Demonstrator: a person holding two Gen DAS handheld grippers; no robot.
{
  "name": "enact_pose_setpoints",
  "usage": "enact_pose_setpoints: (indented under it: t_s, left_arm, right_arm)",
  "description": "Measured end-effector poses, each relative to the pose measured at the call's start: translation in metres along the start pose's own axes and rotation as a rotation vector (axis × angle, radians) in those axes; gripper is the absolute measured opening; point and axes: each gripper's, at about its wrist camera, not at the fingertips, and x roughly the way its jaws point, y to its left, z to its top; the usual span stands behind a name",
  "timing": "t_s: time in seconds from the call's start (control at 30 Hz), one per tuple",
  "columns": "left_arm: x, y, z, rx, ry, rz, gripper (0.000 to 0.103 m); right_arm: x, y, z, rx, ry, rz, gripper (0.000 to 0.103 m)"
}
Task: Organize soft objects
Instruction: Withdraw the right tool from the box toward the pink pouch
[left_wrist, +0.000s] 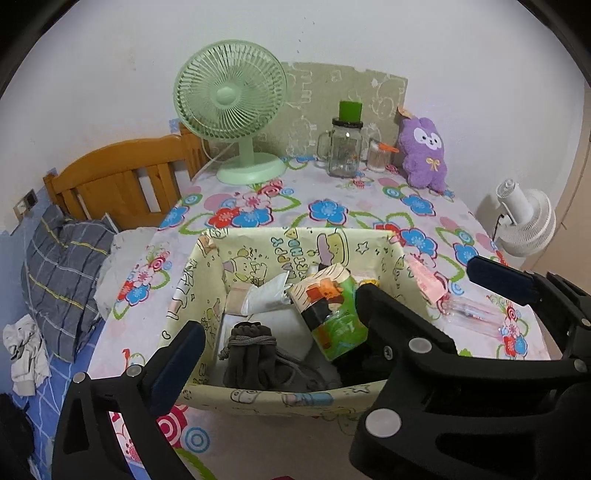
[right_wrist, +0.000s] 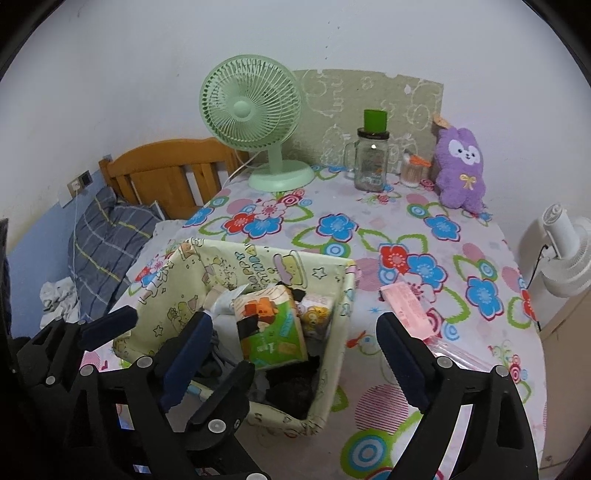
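Note:
A pale yellow cartoon-print fabric basket (left_wrist: 207, 273) (right_wrist: 332, 354) stands on the floral table. In it lie a green tissue pack (left_wrist: 332, 314) (right_wrist: 271, 332), a dark drawstring pouch (left_wrist: 251, 350), a white packet (left_wrist: 264, 297) and other soft items. A purple plush bunny (left_wrist: 424, 153) (right_wrist: 461, 166) sits at the table's back right. My left gripper (left_wrist: 280, 332) is open and empty over the basket's near side. My right gripper (right_wrist: 291, 354) is open and empty, spanning the basket's right wall. A pink packet (left_wrist: 424, 277) (right_wrist: 404, 306) in clear plastic lies right of the basket.
A green desk fan (left_wrist: 232, 107) (right_wrist: 258, 122), a glass mug jar with green lid (left_wrist: 345, 144) (right_wrist: 371, 155) and a cotton swab cup (right_wrist: 412, 170) stand at the back. A white fan (right_wrist: 569, 254) is off the right edge. A bed with pillow (left_wrist: 62, 273) lies left.

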Motion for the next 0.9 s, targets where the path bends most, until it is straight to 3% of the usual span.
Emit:
enact_pose_setpoints:
  t_s: [0.37, 0.9]
  left_arm:
    - [-0.016, -0.027, -0.002, 0.017, -0.017, -0.045, 0.103]
    - [-0.036, -0.071, -0.004, 0.047, -0.059, -0.031, 0.103]
  right_arm:
    - [-0.029, -0.019, -0.006, 0.015, -0.043, -0.025, 0.095]
    - [-0.06, -0.056, -0.015, 0.026, -0.08, -0.044, 0.095]
